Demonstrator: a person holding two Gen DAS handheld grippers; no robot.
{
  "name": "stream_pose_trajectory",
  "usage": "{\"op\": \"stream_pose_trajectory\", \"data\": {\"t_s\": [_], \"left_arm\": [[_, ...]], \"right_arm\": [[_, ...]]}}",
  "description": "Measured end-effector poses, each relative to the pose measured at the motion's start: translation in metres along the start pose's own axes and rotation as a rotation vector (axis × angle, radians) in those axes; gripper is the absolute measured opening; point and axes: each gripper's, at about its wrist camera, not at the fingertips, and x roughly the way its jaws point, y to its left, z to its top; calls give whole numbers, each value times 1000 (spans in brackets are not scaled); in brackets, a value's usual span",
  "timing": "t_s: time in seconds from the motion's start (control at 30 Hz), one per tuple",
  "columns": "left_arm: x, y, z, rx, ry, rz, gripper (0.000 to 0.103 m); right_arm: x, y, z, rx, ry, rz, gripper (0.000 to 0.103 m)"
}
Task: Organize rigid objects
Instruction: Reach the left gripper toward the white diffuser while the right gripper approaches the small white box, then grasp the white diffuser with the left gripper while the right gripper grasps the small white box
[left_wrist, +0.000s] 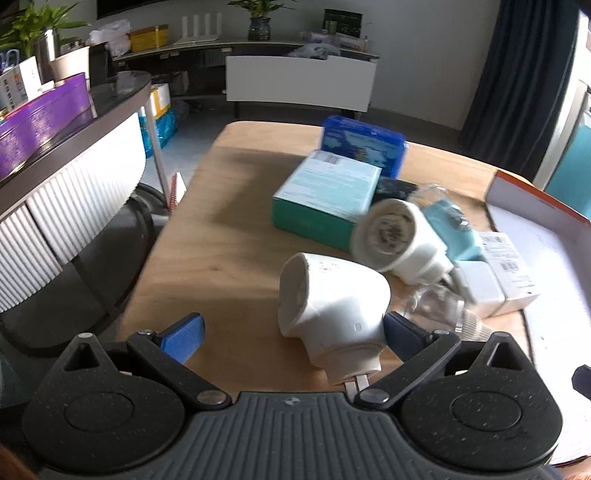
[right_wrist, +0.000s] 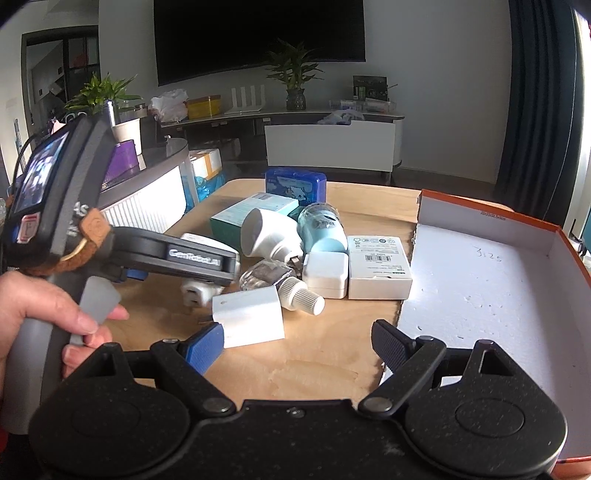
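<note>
- landmark for all places: the shallow orange-rimmed cardboard box lid with white inside, lying on the light wooden worktop at its right side; only handwriting shows on its white floor.
- left claw: jaws spread wide. a white rounded plastic plug adapter lies on its side between them, metal prongs toward the camera. it rests against the right blue pad; the left pad stands clear of it. not clamped.
- right claw: jaws spread wide, holding nothing, over bare worktop just left of the lid's near corner. a white wedge-shaped plastic charger block lies just beside its left pad; contact cannot be told.
- a hand grips the left tool's grey handle, far left of the lid in the right wrist view.
- cluster left of the lid: flat white labelled carton just beside the lid wall; white square charger touching the carton; clear glass bottle with ribbed white cap lying on its side.
- farther back: second white round adapter, pale blue bottle, teal-and-white carton, blue plastic case rearmost.
</note>
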Motion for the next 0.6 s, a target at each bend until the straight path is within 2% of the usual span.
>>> {"op": "stream_pose_trajectory", "data": {"t_s": [0.1, 0.2, 0.3, 0.37, 0.4, 0.5, 0.53, 0.6], "left_arm": [[5, 2, 2, 24, -5, 13, 103], [12, -1, 3, 65, -19, 16, 103], [17, -3, 1, 106, -31, 1, 90], [15, -3, 0, 126, -58, -12, 74], [14, -2, 1, 127, -65, -22, 64], [11, 5, 1, 101, -62, -51, 62], [9, 7, 1, 90, -67, -58, 57], [3, 9, 1, 83, -73, -54, 54]], "right_arm": [[8, 4, 1, 6, 17, 16, 102], [18, 14, 3, -49, 11, 14, 102], [26, 22, 6, -62, 0, 29, 102], [34, 26, 8, -63, 29, 45, 102], [38, 27, 8, -61, 45, 52, 102], [48, 32, 9, -66, 51, 67, 101], [51, 33, 9, -70, 56, 66, 99], [57, 35, 10, -77, 76, 60, 89]]}}
